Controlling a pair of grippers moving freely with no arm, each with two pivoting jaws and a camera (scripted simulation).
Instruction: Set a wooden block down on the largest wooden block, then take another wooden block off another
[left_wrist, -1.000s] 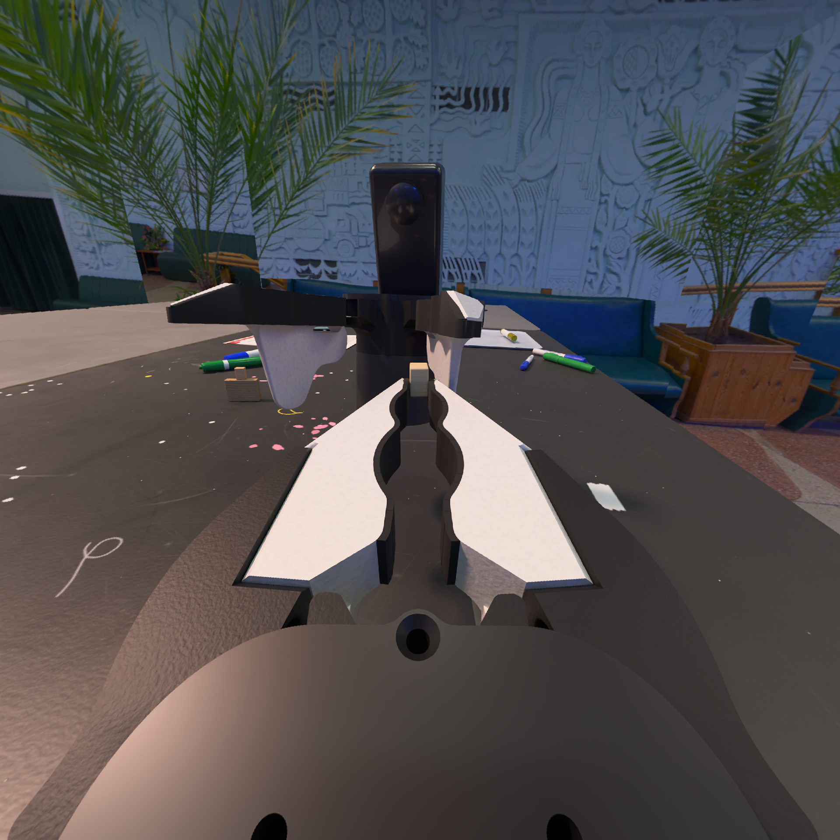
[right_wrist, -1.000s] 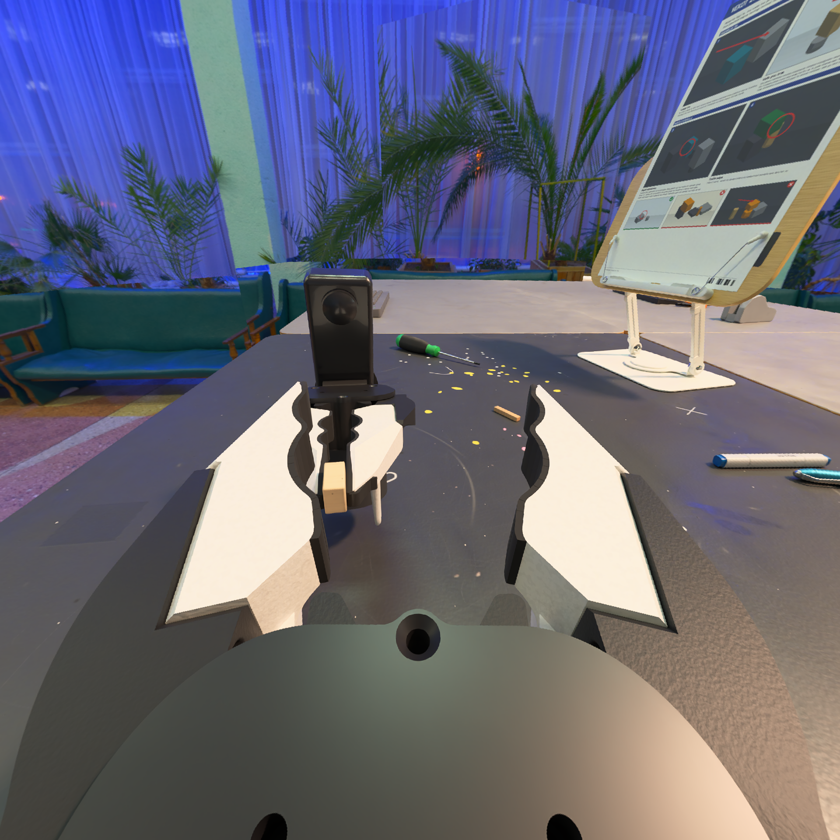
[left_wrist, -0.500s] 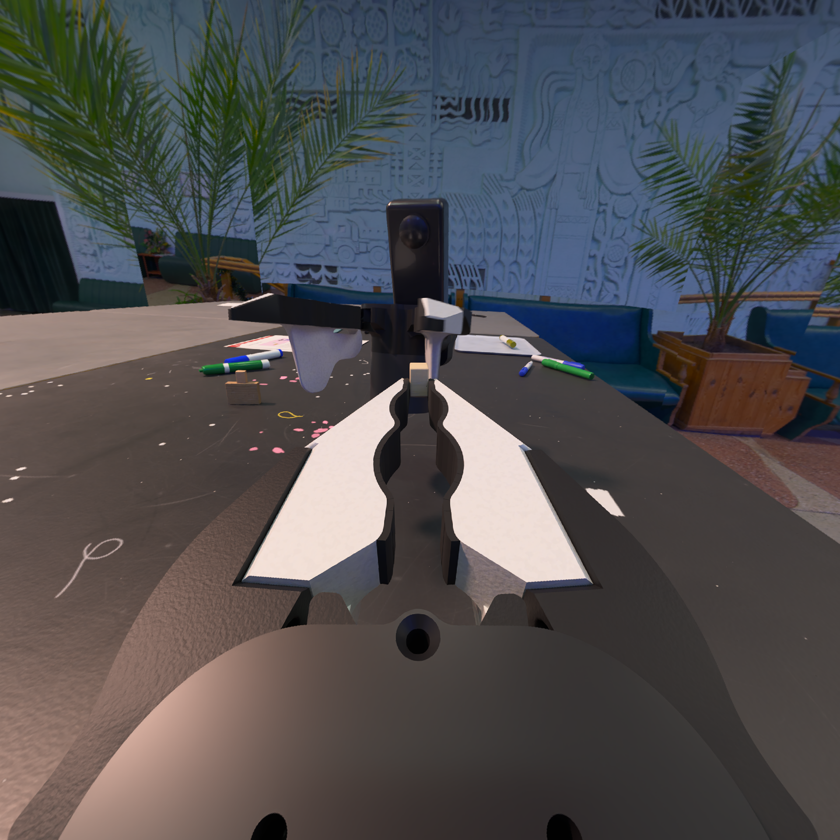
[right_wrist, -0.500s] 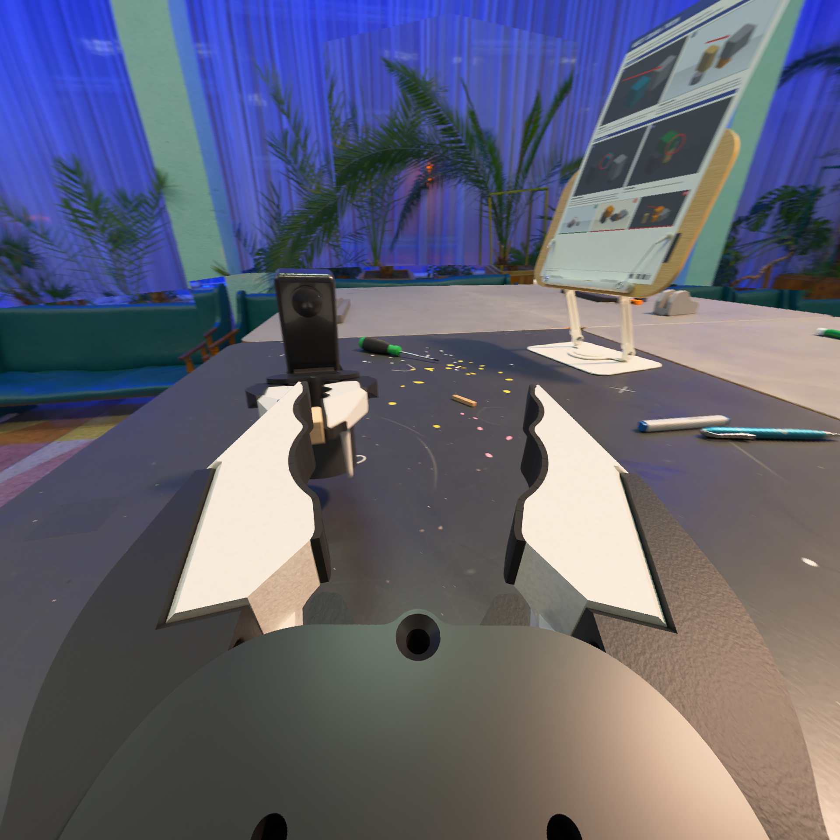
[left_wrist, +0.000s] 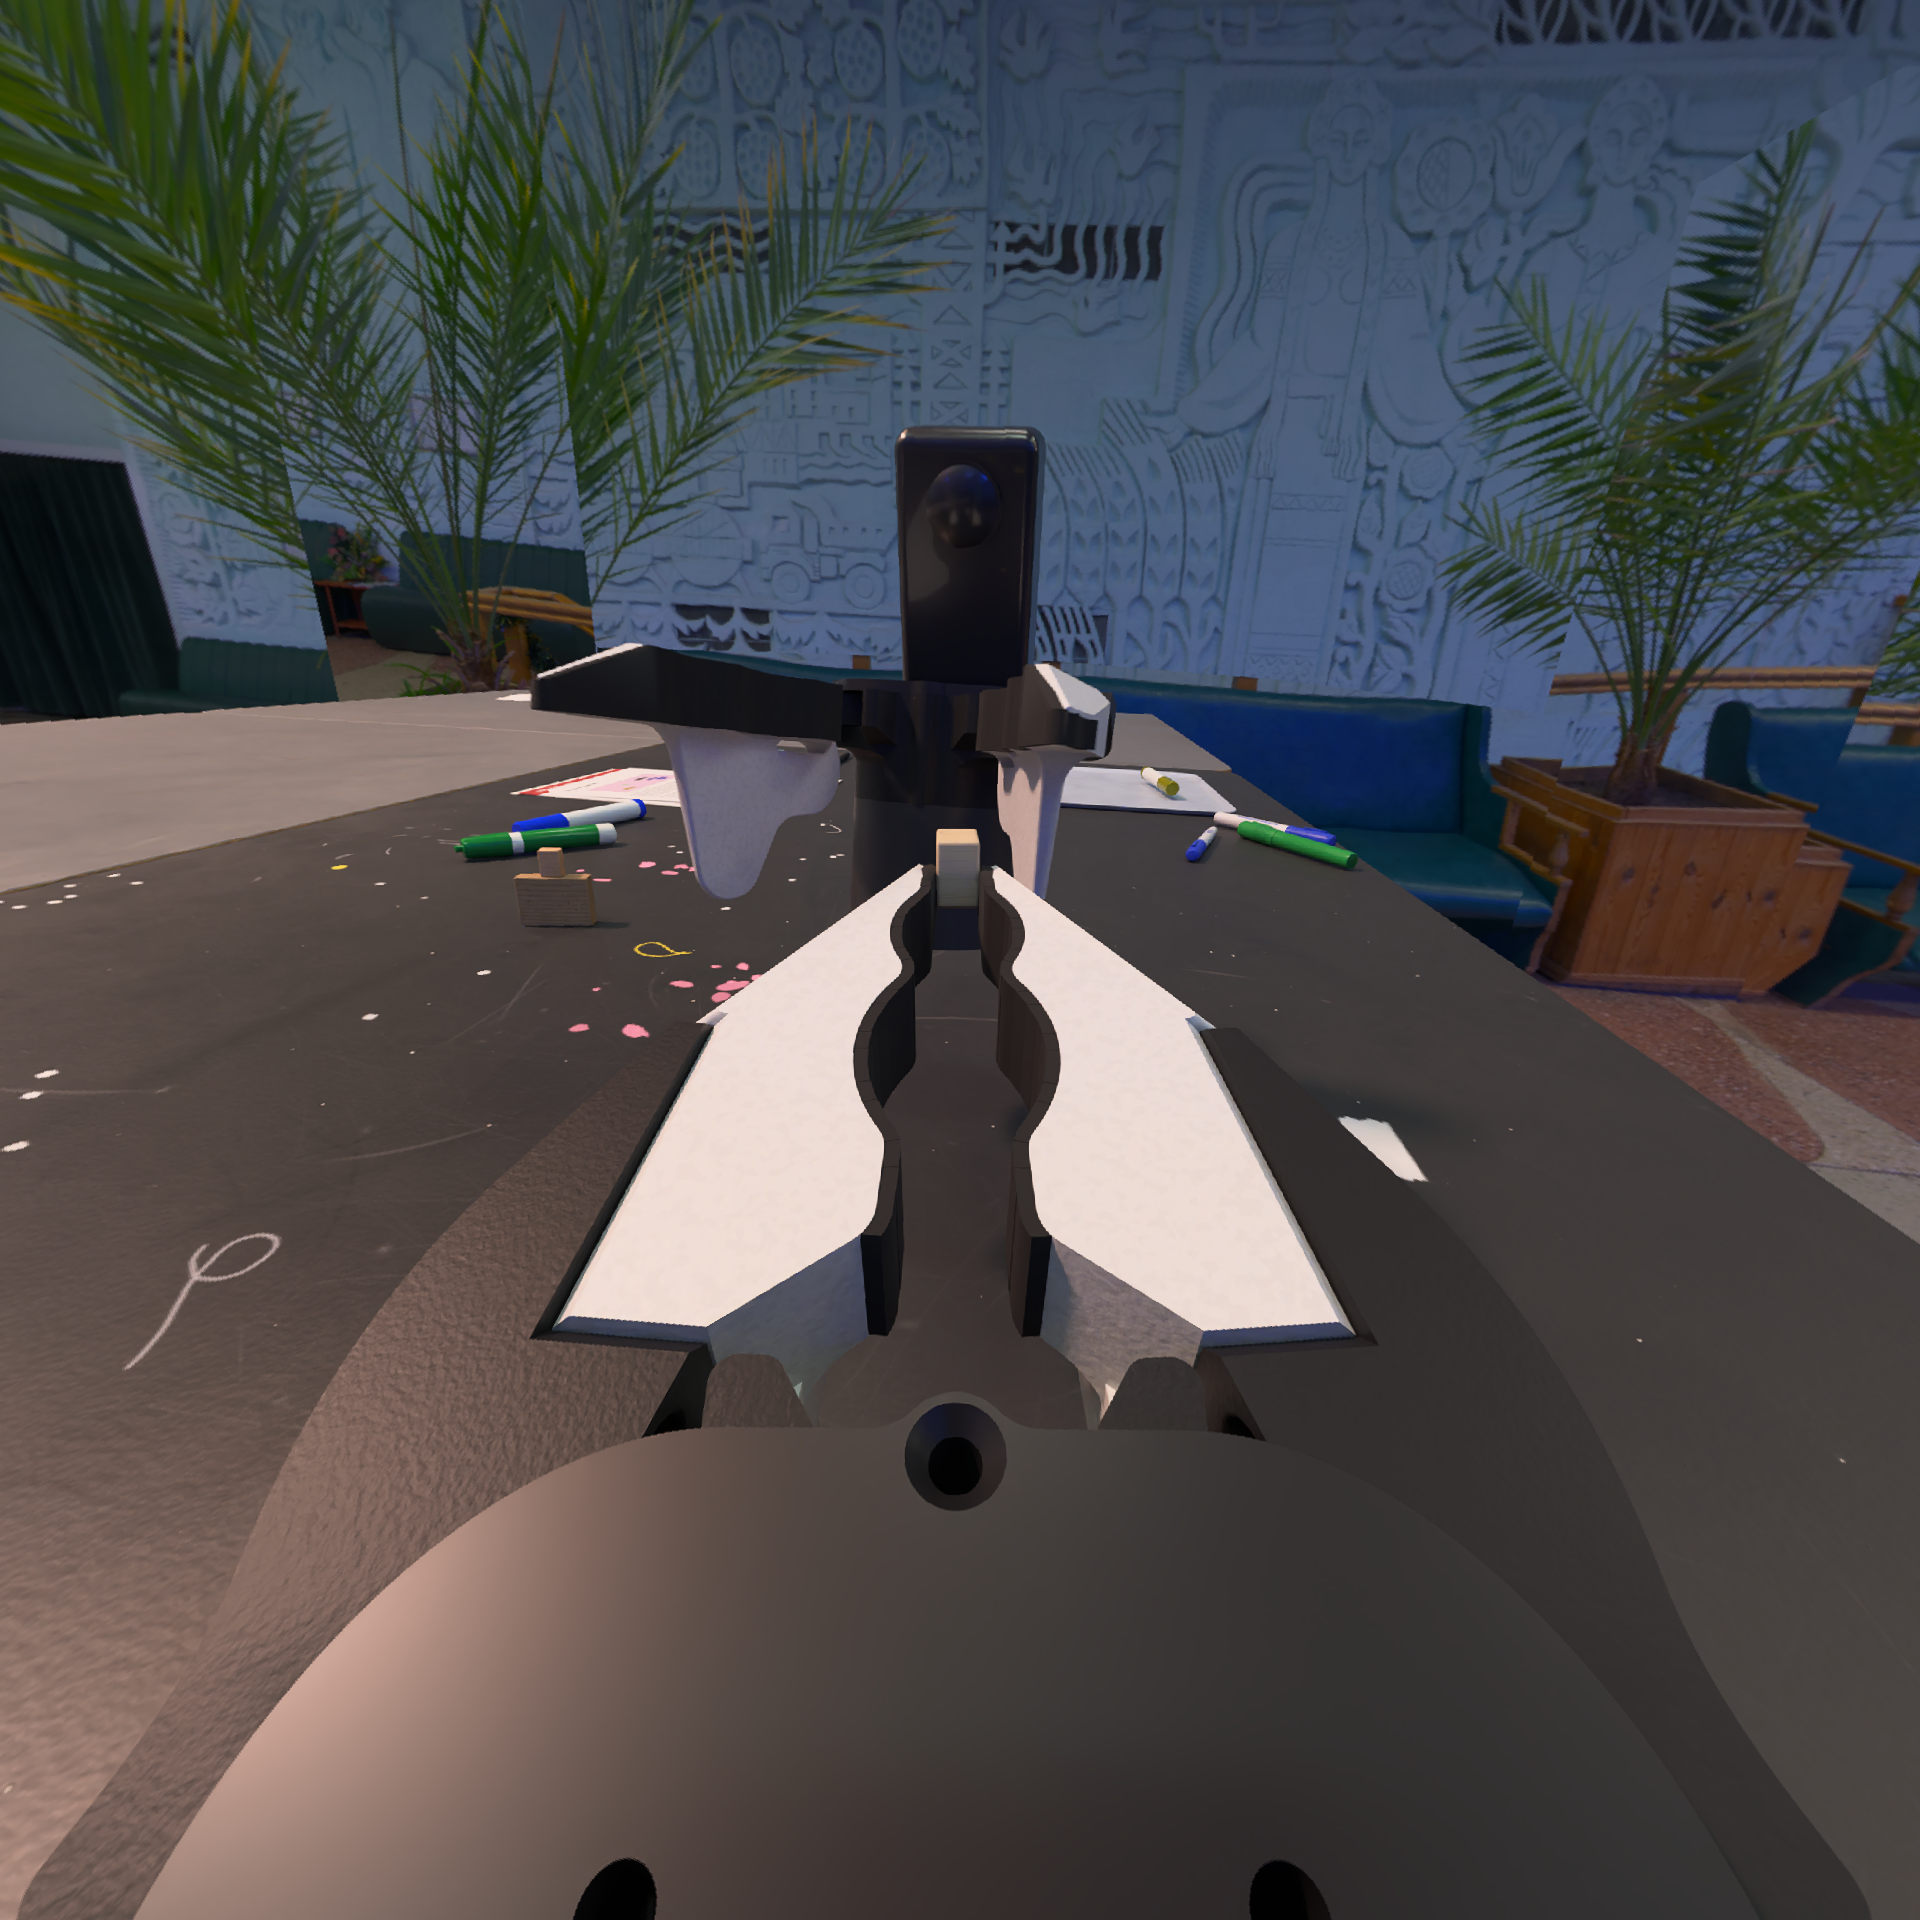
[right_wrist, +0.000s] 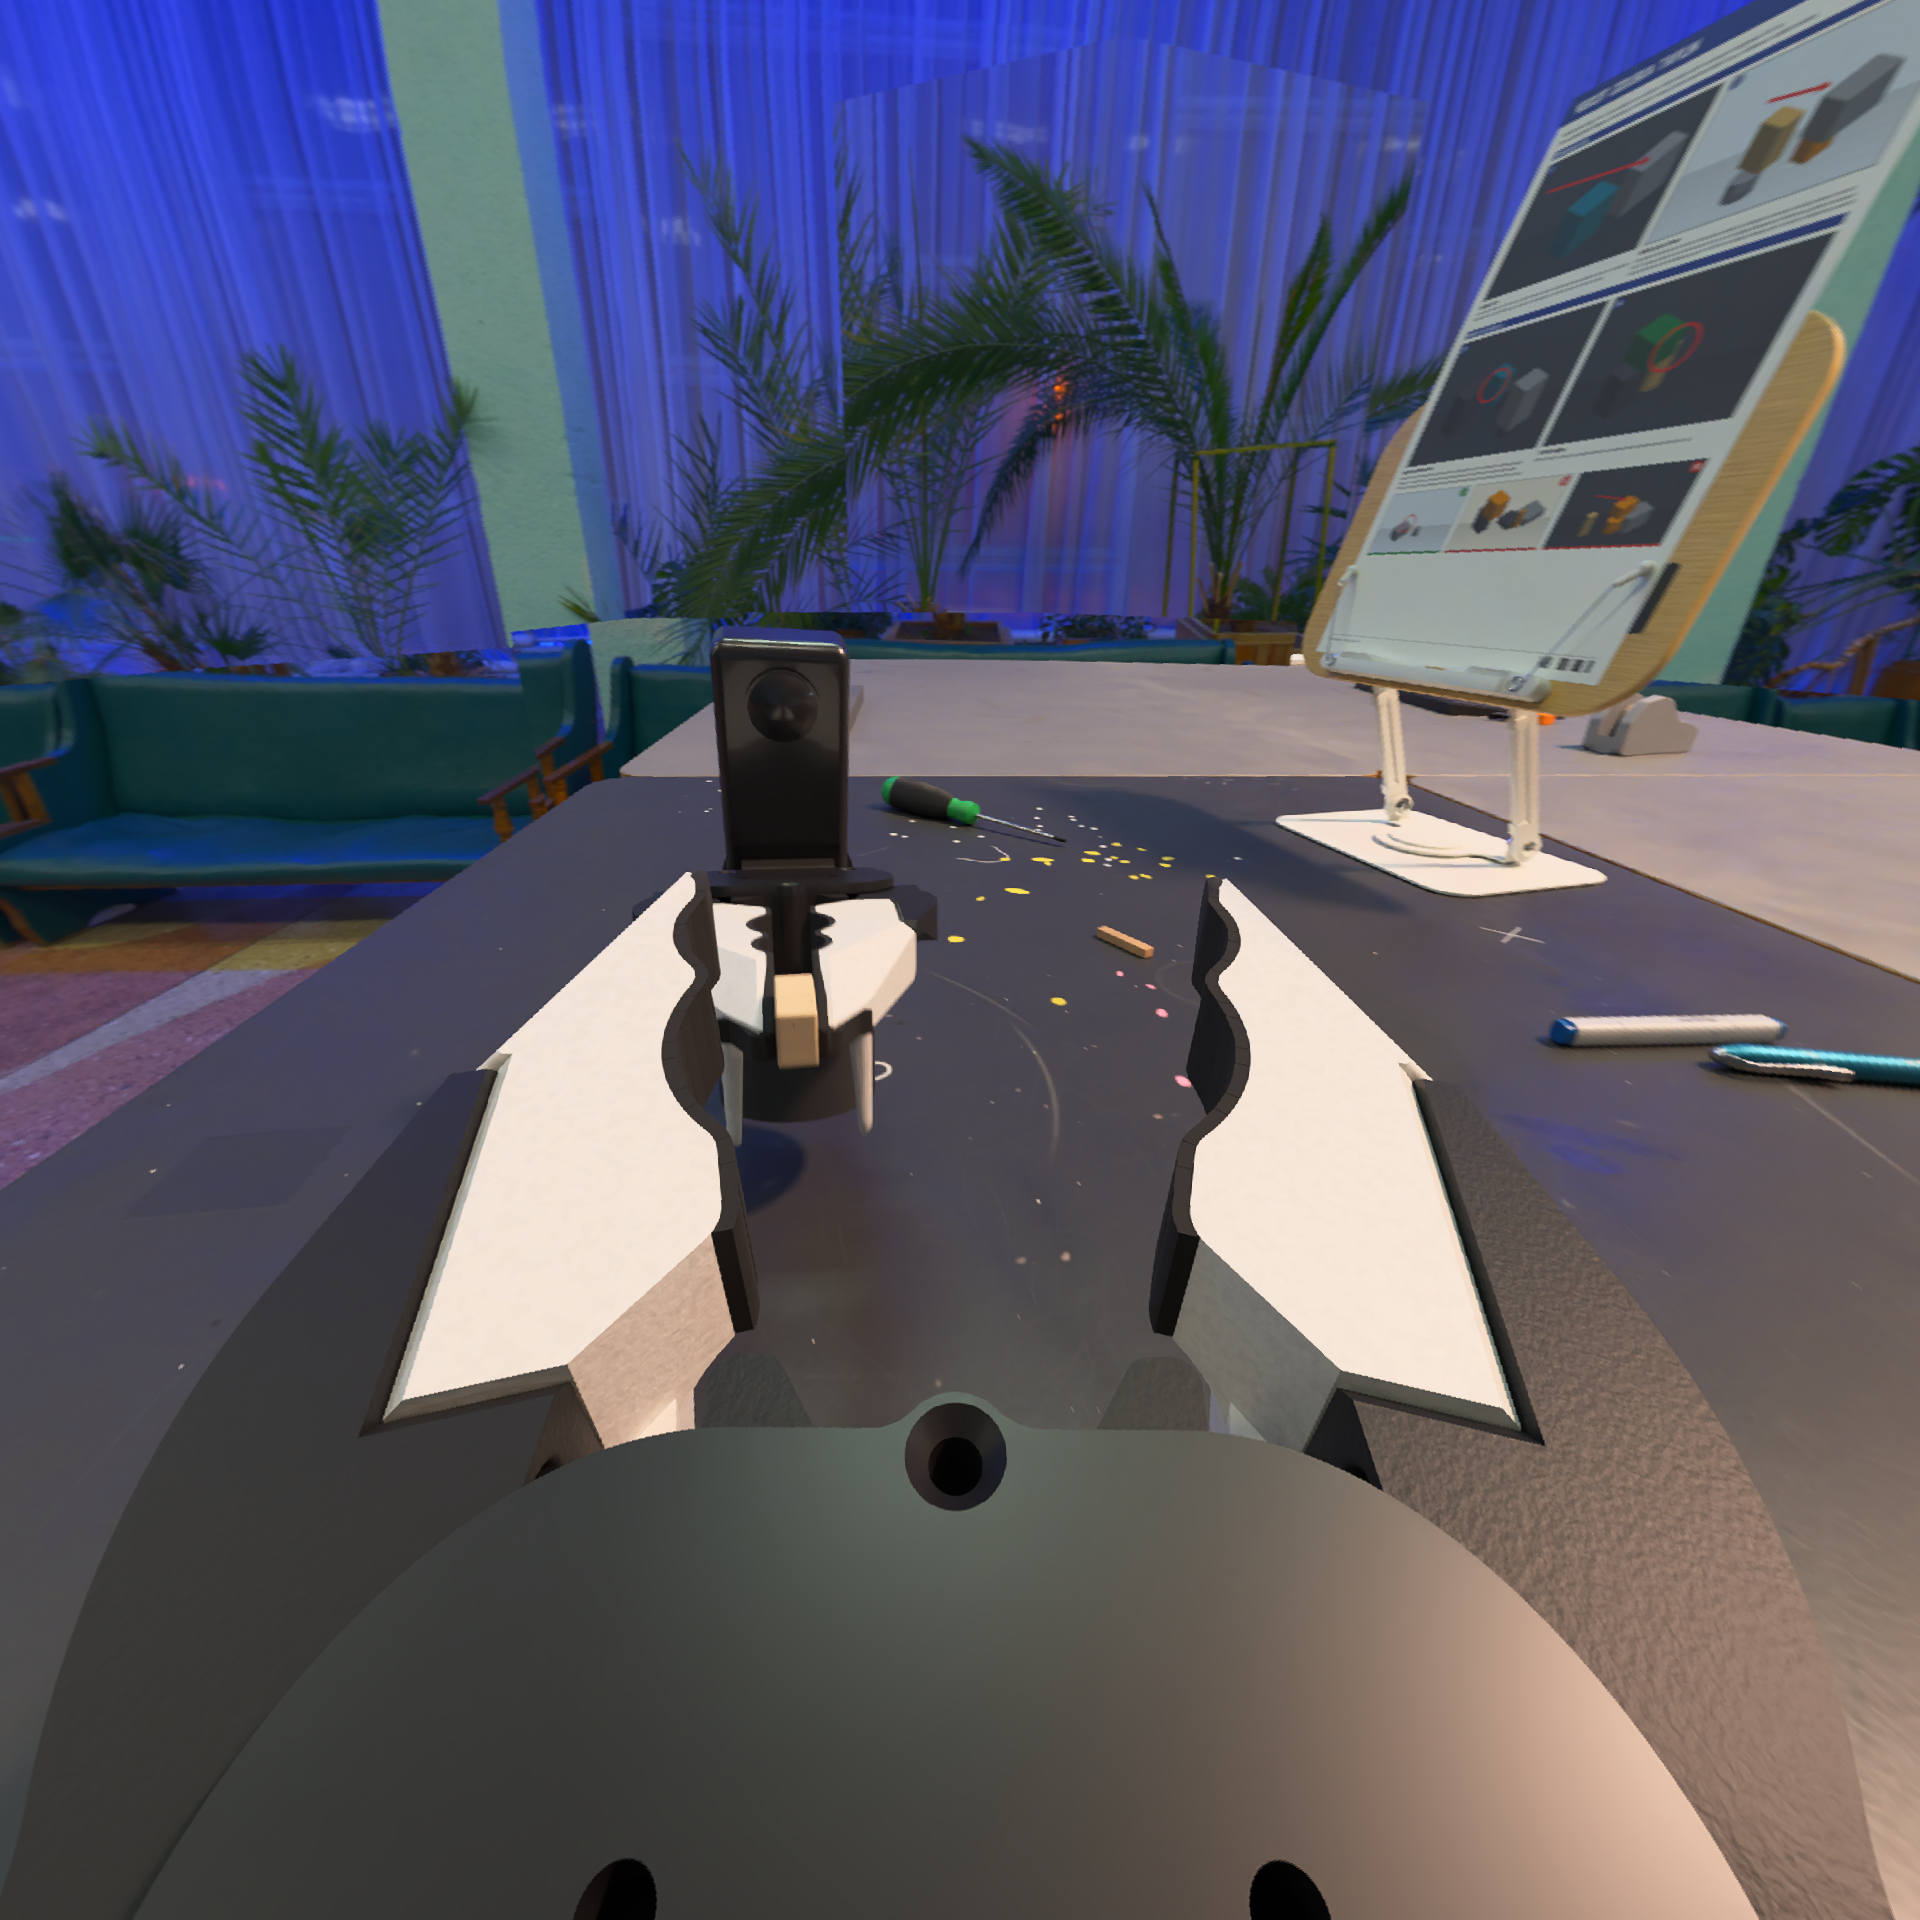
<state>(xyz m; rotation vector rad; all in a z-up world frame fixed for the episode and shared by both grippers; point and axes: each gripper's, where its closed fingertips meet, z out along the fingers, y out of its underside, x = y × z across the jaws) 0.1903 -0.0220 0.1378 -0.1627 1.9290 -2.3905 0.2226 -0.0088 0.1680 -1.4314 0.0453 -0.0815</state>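
Note:
My left gripper (left_wrist: 956, 883) is shut on a small pale wooden block (left_wrist: 956, 860), held at the fingertips above the dark table. In the right wrist view the same gripper (right_wrist: 798, 1049) faces me with the block (right_wrist: 798, 1020) upright between its tips. My right gripper (right_wrist: 951, 904) is open and empty; it faces the left gripper (left_wrist: 878, 831) from close behind the held block. A larger wooden block (left_wrist: 556, 902) sits on the table to the left, with a small wooden block (left_wrist: 551, 860) on top of it. A thin wooden piece (right_wrist: 1124, 940) lies flat on the table.
Green and blue markers (left_wrist: 540, 836) lie behind the larger block, with more markers (left_wrist: 1294, 842) and paper at the far right. A screwdriver (right_wrist: 940, 805), a board on a white stand (right_wrist: 1455, 852), a marker (right_wrist: 1662, 1029) and a pen (right_wrist: 1818, 1065) are on the table. The table edge runs along the right (left_wrist: 1558, 997).
The right gripper's view swung to the right, then back to the left; it stayed open. The left gripper kept its hold on the small block and hardly moved.

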